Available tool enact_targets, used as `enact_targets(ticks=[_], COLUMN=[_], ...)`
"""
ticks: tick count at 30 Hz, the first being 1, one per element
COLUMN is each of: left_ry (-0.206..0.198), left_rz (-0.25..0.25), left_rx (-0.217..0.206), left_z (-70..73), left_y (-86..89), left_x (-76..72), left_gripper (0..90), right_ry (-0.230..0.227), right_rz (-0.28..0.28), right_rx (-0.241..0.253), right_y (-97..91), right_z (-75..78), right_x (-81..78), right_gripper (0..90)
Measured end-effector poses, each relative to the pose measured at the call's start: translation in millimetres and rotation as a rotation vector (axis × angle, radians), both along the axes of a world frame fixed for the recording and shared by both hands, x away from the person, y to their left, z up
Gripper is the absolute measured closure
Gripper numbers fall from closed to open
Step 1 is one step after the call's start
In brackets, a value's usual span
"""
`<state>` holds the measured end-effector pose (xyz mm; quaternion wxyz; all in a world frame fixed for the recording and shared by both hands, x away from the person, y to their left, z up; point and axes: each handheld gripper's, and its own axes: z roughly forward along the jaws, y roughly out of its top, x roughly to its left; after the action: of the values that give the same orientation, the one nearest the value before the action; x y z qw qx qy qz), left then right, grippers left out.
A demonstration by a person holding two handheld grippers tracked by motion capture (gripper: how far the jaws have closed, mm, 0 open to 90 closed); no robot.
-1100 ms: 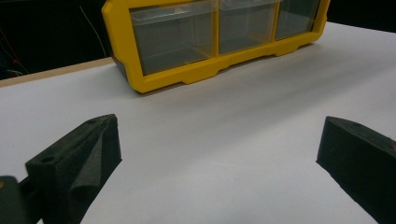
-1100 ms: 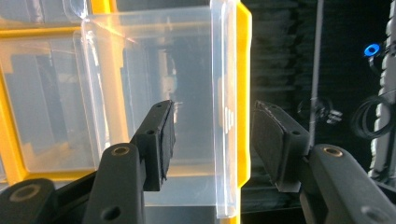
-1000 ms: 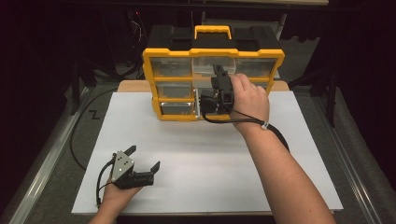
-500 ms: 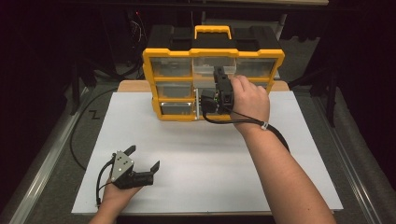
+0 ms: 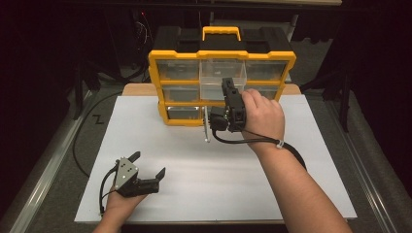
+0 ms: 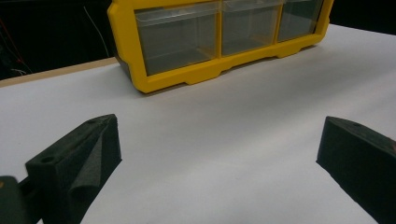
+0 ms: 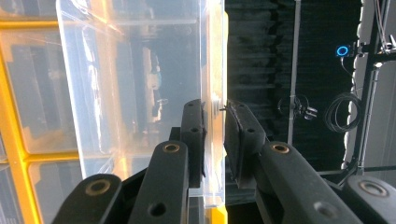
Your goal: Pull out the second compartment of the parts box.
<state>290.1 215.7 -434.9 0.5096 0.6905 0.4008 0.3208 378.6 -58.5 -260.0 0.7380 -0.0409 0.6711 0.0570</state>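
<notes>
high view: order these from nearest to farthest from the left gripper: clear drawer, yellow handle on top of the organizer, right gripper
1. right gripper, up and right, at the organizer's front.
2. clear drawer, pulled out in the middle column, just beyond.
3. yellow handle, on the organizer's top, at the back.

Measured from the left gripper.

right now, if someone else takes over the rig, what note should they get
Right tool: shut on the front wall of the clear drawer, top row, middle slot of the yellow organizer. The drawer is partly pulled out of its slot.
Left tool: open, holding nothing, low over the white board near its front left corner.
Done: drawer gripped and started outward.
Left: probably finish drawing it out and set it on the board; the left tool is free to steady the organizer. Whether the drawer holds anything cannot be told.
</notes>
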Motion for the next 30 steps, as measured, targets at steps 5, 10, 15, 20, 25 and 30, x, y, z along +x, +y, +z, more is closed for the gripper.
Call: enact_targets(ticks=[5,10,15,20,25,30], left_ry=[0.001,0.001,0.002,0.002,0.002,0.002], left_rz=[-0.001,-0.003,-0.004,-0.005,-0.005,-0.005], left_rx=[0.001,0.002,0.003,0.003,0.005,0.006], left_z=[-0.3,-0.6,-0.7,-0.7,-0.9,-0.7], left_y=[-0.4,-0.7,-0.6,-0.6,-0.5,0.8], left_x=[0.3,0.7,1.1,1.0,1.1,1.1], left_gripper=[0.5,0.5,0.5,0.5,0.5,0.5], right_ry=[-0.005,-0.009,-0.014,-0.01,-0.006,0.013], right_rz=[0.011,0.013,0.018,0.011,0.011,0.017], right_rx=[0.0,0.006,0.007,0.011,0.012,0.016], right_y=[-0.8,-1.9,-1.2,-0.4,-0.2,-1.5], right_z=[-3.2,-5.8,-5.7,-5.4,-5.6,-9.0], right_x=[-7.0,-8.7,-7.2,-5.4,-5.6,-9.2], right_gripper=[79.4,79.2,79.1,79.0,76.9,64.4])
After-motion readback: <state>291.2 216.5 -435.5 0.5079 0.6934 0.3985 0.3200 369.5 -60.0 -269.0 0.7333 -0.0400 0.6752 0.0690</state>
